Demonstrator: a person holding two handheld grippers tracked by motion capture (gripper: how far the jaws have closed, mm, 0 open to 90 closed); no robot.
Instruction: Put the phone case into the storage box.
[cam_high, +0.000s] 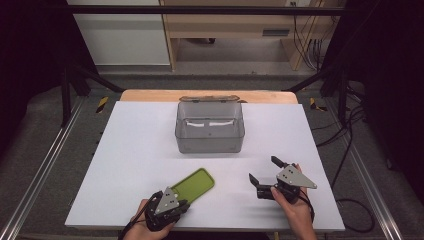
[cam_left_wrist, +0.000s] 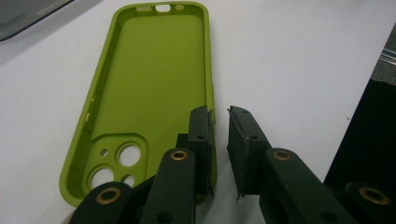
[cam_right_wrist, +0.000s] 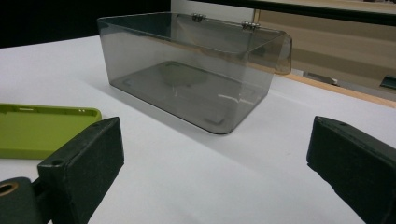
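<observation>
The clear smoky plastic box (cam_high: 209, 127) sits toward the far middle of the white bench (cam_high: 135, 150), lid flipped back on its hinges, and there's nothing inside that I can make out, just glare and reflections on the bottom. Through its walls in the right gripper view the floor of the box (cam_right_wrist: 187, 84) looks bare too.

The green phone case (cam_high: 196, 184) lies open side up on the near part of the bench, well apart from the box. The left tongs (cam_high: 181, 204) are over its camera-hole end; in the left gripper view the tongs (cam_left_wrist: 219, 135) are nearly pressed together with the case's long side wall (cam_left_wrist: 211, 100) between them, one pad inside the case, one outside. Can't really tell if the outer pad is touching it, there's a sliver of gap. The case's near corner is hidden behind the tongs.

The right tongs (cam_high: 263, 170) are spread wide, pinching nothing, off to the right of the case.
</observation>
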